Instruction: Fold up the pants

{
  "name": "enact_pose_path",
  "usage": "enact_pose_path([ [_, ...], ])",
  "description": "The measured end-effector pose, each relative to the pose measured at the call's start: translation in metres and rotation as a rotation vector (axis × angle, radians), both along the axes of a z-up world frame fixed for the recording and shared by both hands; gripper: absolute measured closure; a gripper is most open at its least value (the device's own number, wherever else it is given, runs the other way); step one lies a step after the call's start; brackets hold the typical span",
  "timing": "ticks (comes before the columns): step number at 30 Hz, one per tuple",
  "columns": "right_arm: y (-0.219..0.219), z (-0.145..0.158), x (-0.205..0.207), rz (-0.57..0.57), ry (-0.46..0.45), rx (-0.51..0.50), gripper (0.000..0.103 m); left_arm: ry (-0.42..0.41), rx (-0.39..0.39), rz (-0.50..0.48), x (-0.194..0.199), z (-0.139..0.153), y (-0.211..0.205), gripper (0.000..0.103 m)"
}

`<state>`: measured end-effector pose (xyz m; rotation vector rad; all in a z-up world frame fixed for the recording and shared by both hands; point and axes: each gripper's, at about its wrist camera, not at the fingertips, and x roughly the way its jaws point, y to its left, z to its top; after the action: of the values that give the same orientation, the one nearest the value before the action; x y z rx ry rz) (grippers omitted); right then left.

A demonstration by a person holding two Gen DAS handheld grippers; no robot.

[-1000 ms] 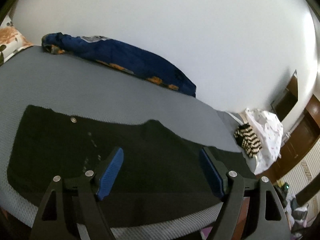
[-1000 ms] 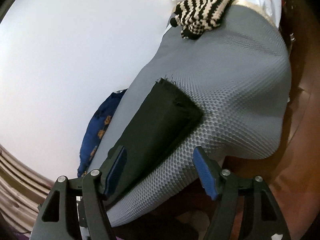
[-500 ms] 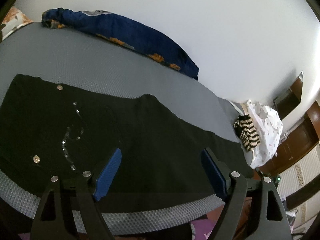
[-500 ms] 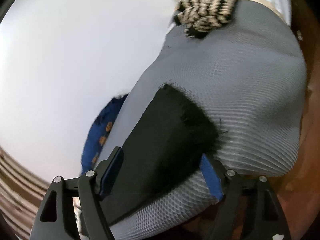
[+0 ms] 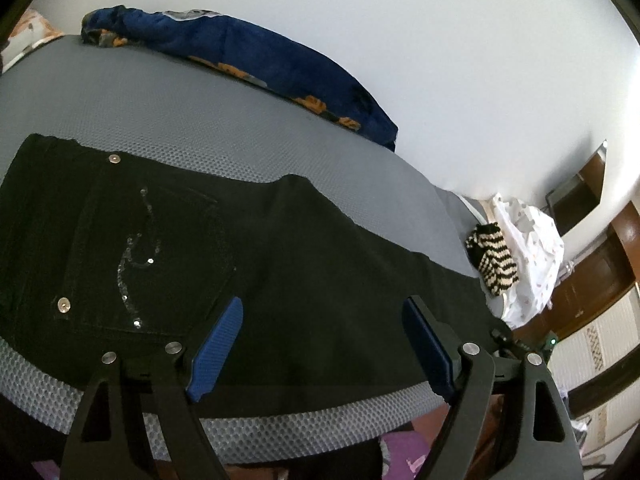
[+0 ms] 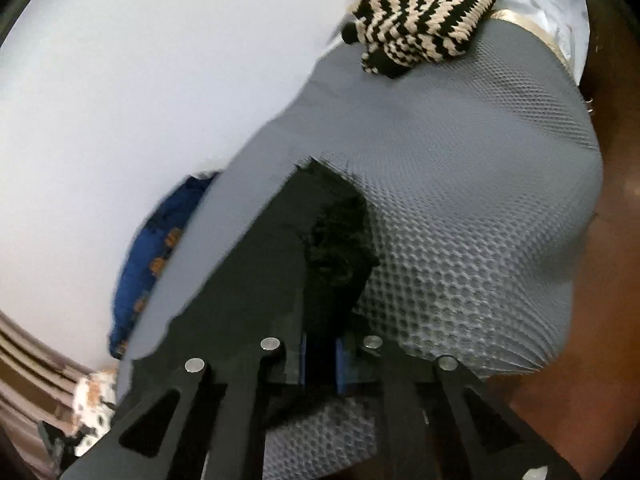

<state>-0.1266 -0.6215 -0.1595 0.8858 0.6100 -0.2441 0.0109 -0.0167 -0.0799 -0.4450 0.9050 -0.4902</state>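
Note:
Black pants [image 5: 320, 280] lie flat along the near edge of a grey mesh mattress [image 5: 200, 120], with the sequined back pocket [image 5: 148, 256] at the left. My left gripper [image 5: 324, 308] hovers open over the thigh part near the front edge, with nothing pinched between its blue pads. In the right wrist view the leg of the pants [image 6: 256, 280] ends in a frayed hem [image 6: 340, 232]. My right gripper [image 6: 320, 356] is closing, and its blue pads press on the bunched black cloth just behind that hem.
A blue blanket [image 5: 260, 52] lies along the white wall at the mattress's far side. A striped black-and-cream knit [image 6: 424, 36] and a white cloth [image 5: 528, 240] sit at the foot end. Brown wooden floor [image 6: 620, 240] lies beyond the mattress edge.
The right gripper's jaws went from wide apart around the leg end to closed on the black cloth by the hem. The left gripper stayed open and dipped a little toward the pants.

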Motion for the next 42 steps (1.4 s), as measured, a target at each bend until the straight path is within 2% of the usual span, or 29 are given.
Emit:
enact_pose_path([
  [3, 0.000, 0.008, 0.000, -0.011, -0.021, 0.023, 0.095, -0.009, -0.010, 0.009, 0.000, 0.002, 0.006, 0.021],
  [9, 0.045, 0.066, 0.025, 0.101, -0.083, -0.097, 0.095, -0.035, -0.032, 0.023, -0.005, 0.010, 0.024, 0.021],
  [13, 0.100, 0.100, 0.060, 0.240, -0.126, -0.144, 0.095, -0.043, -0.053, 0.038, -0.009, 0.013, 0.039, 0.021],
  [17, 0.169, 0.115, 0.094, 0.399, -0.159, -0.142, 0.095, -0.050, -0.062, 0.056, -0.011, 0.015, 0.055, 0.021],
  [21, 0.242, 0.108, 0.121, 0.547, -0.167, -0.109, 0.095, -0.045, -0.081, 0.076, -0.012, 0.014, 0.071, 0.021],
  [25, 0.306, 0.076, 0.140, 0.671, -0.119, -0.044, 0.095, -0.041, -0.088, 0.087, -0.013, 0.011, 0.084, 0.021],
  [29, 0.352, 0.052, 0.143, 0.760, -0.061, -0.029, 0.095, -0.016, -0.099, 0.097, -0.014, 0.002, 0.091, 0.017],
  [34, 0.369, 0.034, 0.144, 0.779, -0.015, -0.014, 0.094, 0.002, -0.113, 0.102, -0.017, -0.003, 0.094, 0.017],
  [42, 0.371, 0.056, 0.142, 0.767, -0.068, -0.081, 0.094, 0.009, -0.103, 0.096, -0.017, -0.006, 0.092, 0.017],
])
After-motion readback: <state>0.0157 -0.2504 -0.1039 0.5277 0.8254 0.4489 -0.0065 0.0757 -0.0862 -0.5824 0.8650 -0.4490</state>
